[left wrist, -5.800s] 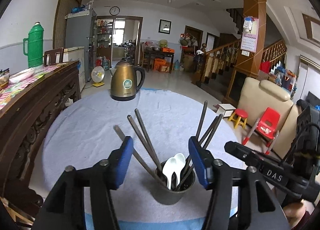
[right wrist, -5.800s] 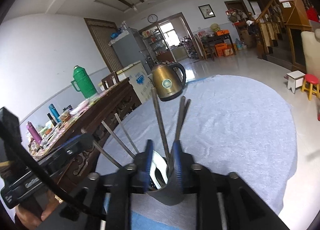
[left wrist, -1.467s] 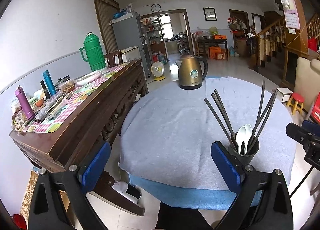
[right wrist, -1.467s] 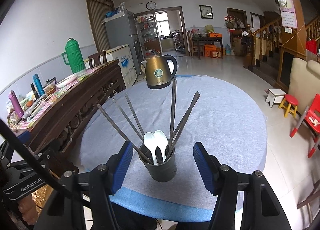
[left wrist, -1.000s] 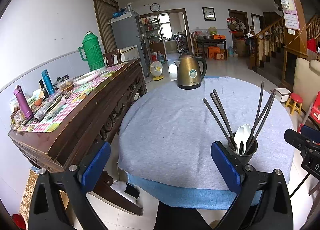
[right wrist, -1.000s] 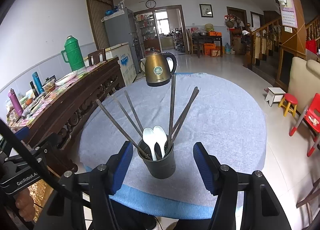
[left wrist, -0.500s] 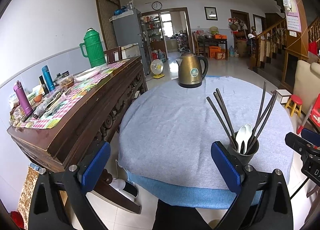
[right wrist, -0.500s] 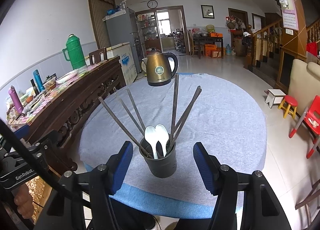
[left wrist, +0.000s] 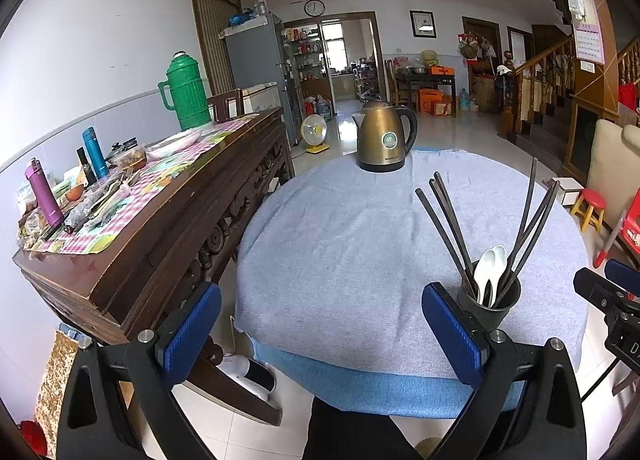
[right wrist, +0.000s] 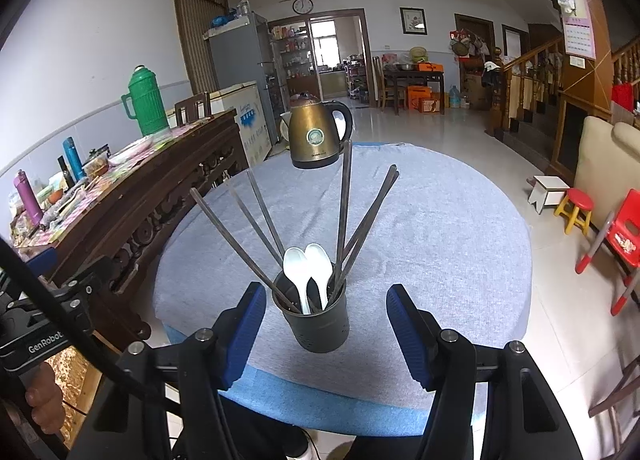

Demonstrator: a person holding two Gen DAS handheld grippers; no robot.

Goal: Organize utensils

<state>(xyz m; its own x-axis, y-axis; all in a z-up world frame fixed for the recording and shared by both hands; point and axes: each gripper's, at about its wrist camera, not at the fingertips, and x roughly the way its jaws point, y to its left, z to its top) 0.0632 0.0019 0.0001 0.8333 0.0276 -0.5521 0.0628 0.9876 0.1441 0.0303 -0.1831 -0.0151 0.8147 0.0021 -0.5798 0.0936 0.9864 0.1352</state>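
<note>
The dark utensil cup (right wrist: 316, 320) stands in the lower centre of the right wrist view, on the grey cloth (right wrist: 440, 228) covering the round desk (right wrist: 360, 400), close to the desk's near edge. Two white spoons (right wrist: 308, 268) rest in it bowls up, and dark chopsticks (right wrist: 344, 212) fan out of it to left and right; there appear to be six, though they overlap at the rim. The right hand-held gripper (right wrist: 324, 328) has its blue pads spread wide either side of the cup, touching neither it nor anything else. In the left wrist view the cup (left wrist: 490, 304) sits at lower right, just beyond the right pad, outside the gap. The left hand-held gripper (left wrist: 320, 324) is likewise spread and empty. A brass kettle (left wrist: 384, 140) stands at the desk's far edge, in the upper centre of that view.
</note>
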